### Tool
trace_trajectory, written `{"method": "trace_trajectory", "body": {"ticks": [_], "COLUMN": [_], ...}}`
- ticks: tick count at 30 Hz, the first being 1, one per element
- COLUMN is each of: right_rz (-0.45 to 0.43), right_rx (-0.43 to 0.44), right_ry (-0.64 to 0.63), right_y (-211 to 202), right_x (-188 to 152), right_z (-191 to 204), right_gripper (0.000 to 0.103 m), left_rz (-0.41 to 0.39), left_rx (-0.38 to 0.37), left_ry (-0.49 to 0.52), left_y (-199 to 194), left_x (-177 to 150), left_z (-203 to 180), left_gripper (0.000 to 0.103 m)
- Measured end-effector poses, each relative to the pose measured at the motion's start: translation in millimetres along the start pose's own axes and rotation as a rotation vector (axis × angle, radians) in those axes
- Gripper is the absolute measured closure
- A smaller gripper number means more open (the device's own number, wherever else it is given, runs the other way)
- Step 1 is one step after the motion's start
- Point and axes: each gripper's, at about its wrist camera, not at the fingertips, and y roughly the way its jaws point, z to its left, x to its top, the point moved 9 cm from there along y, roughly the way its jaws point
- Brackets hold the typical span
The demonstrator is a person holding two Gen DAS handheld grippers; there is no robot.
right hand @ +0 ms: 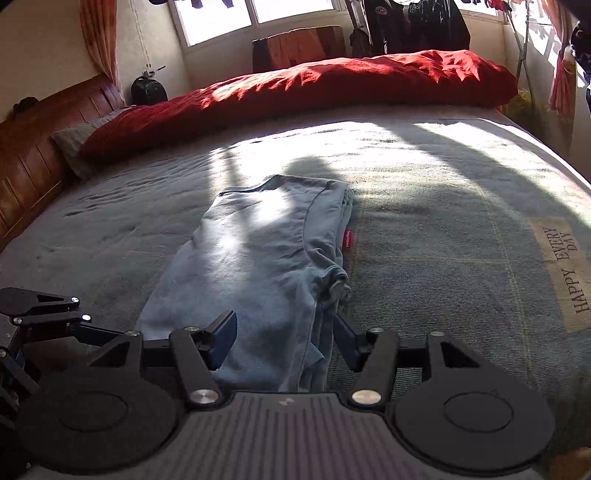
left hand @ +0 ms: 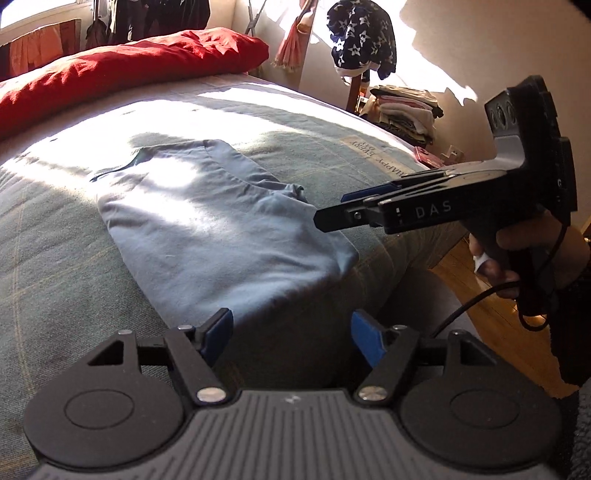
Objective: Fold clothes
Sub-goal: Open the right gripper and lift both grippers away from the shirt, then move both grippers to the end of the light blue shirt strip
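The bed [right hand: 443, 229] is covered by a grey-green blanket carrying a sewn label [right hand: 561, 266] reading "HAPPY EVERY DAY". A folded light-blue garment [right hand: 258, 266] lies flat near the middle of the blanket, partly in sunlight. A red duvet [right hand: 314, 88] is bunched along the far edge, with a grey pillow [right hand: 74, 144] beside the wooden headboard [right hand: 33, 155].

A bed [right hand: 424, 206] covered in grey-green fabric is lit by patchy sunlight. Along its far side a red duvet [right hand: 314, 85] is laid; behind that, windows [right hand: 255, 14] are seen. A wooden headboard [right hand: 33, 147] is set at the bed's left, wooden floor [left hand: 491, 317] beside it.
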Motion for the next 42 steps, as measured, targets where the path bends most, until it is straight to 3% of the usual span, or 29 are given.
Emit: {"method": "trace_trajectory", "body": {"ticks": [9,16,22,29,32,36,42], "right_rz": [-0.009,0.048,0.06,-0.003,0.032,0.079,-0.023], "right_rx": [0.105,0.055,0.023,0.085,0.095,0.091,0.055], "right_ry": [-0.087,-0.171,-0.17,-0.217,-0.219,-0.142,-0.107], "right_y": [15,47,34,18,31,35,20], "right_x": [5,-17,-30,-10,-16,-30,3], "right_z": [50,64,49,77,83,64,50], "right_gripper": [0.036,0.036,0.036,0.03,0.029,0.023,0.021], "left_rz": [-0.005,0.004,0.01,0.004,-0.001,-0.002,-0.013], "left_rx": [0.316,0.354,0.367,0.388,0.396,0.414,0.417], "left_ry": [-0.116,-0.143,-0.152,-0.165,-0.171,-0.182,-0.171], "left_y": [-38,-47,-46,-47,-51,-57,-55], "left_x": [-3,-14,-19,-20,-24,-29,-23], "left_z": [58,66,69,72,73,78,78], "left_gripper": [0.02,0.017,0.017,0.016,0.014,0.012,0.012]}}
